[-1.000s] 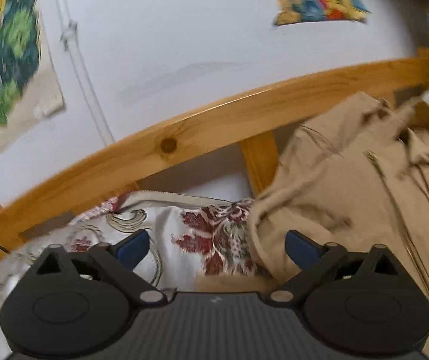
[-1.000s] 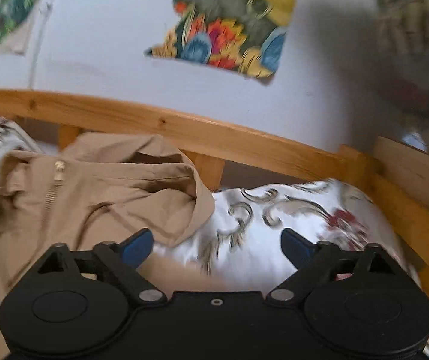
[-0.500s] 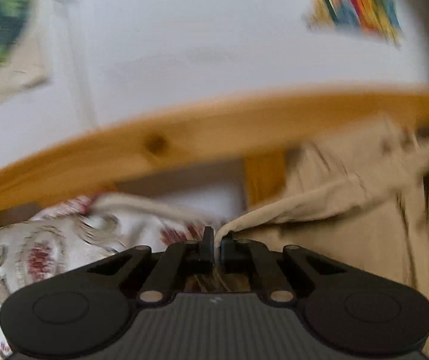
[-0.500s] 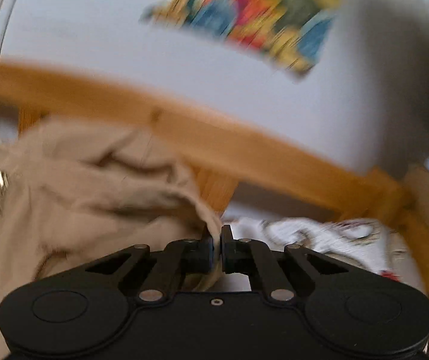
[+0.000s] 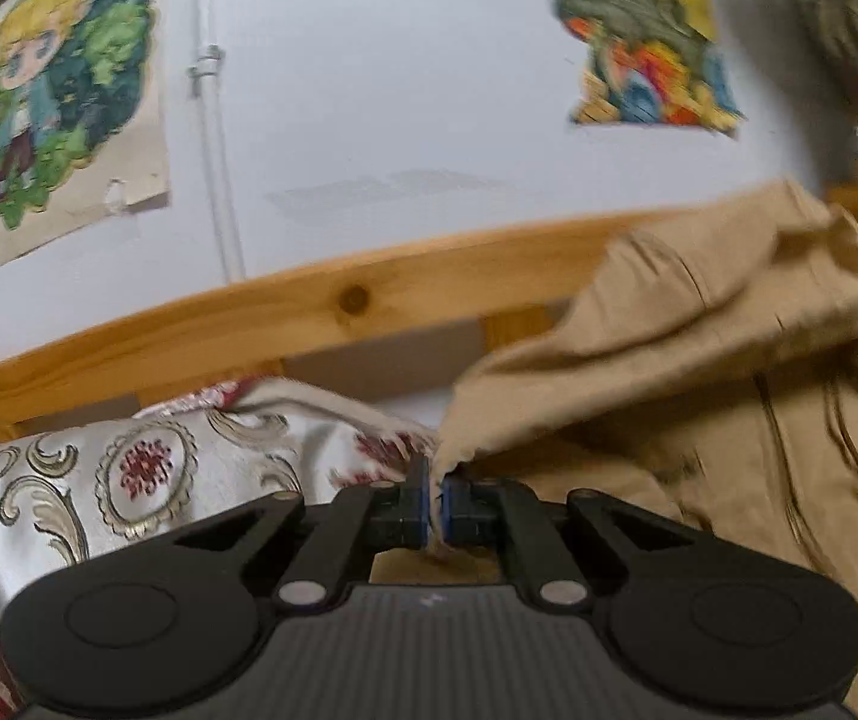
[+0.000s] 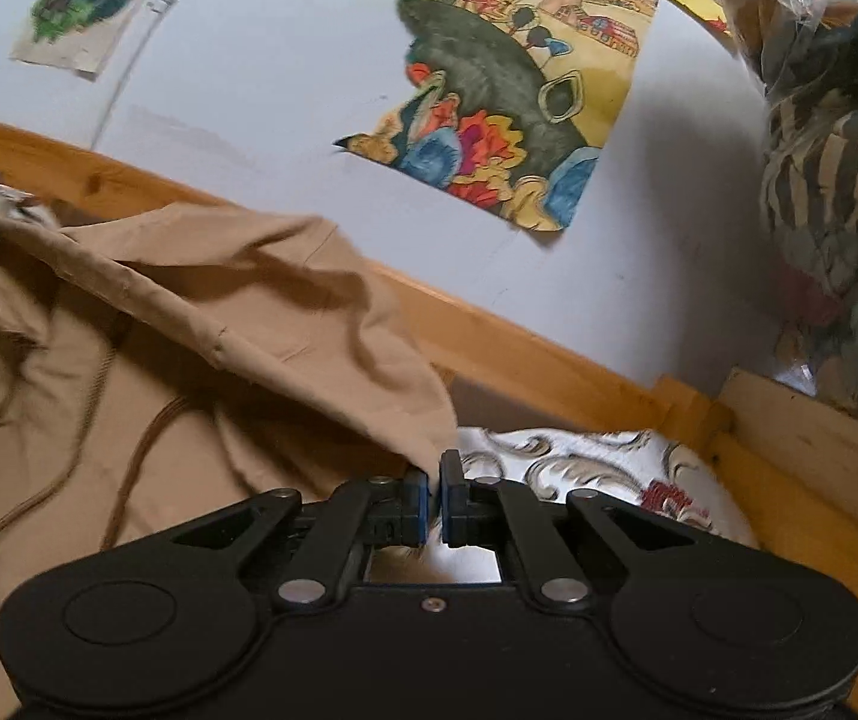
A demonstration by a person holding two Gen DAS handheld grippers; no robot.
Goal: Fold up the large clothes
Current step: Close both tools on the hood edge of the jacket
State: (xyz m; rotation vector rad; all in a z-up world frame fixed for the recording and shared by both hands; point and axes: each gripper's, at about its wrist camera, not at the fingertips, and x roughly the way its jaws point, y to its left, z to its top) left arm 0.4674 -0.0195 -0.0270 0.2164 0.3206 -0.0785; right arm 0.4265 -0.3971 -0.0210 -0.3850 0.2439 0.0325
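A tan hooded jacket [image 5: 699,360] with a zip and drawcords lies on a bed with a patterned white, gold and red bedspread [image 5: 99,480]. My left gripper [image 5: 436,492] is shut on the jacket's left edge and holds it lifted off the bed. My right gripper [image 6: 435,492] is shut on the jacket's right edge [image 6: 309,324], also lifted. The cloth stretches taut between the two grippers. The drawcords [image 6: 129,456] hang over the jacket's front.
A wooden bed rail [image 5: 309,312] runs behind the jacket along a white wall with colourful pictures [image 6: 519,108]. A wooden corner board [image 6: 819,456] stands at the right, with bagged striped cloth [image 6: 837,168] above it. The bedspread [image 6: 579,468] shows right of the jacket.
Both grippers were open a second ago, then shut on the jacket's edges. Since then they have lifted the edges up and the cloth has risen off the bed.
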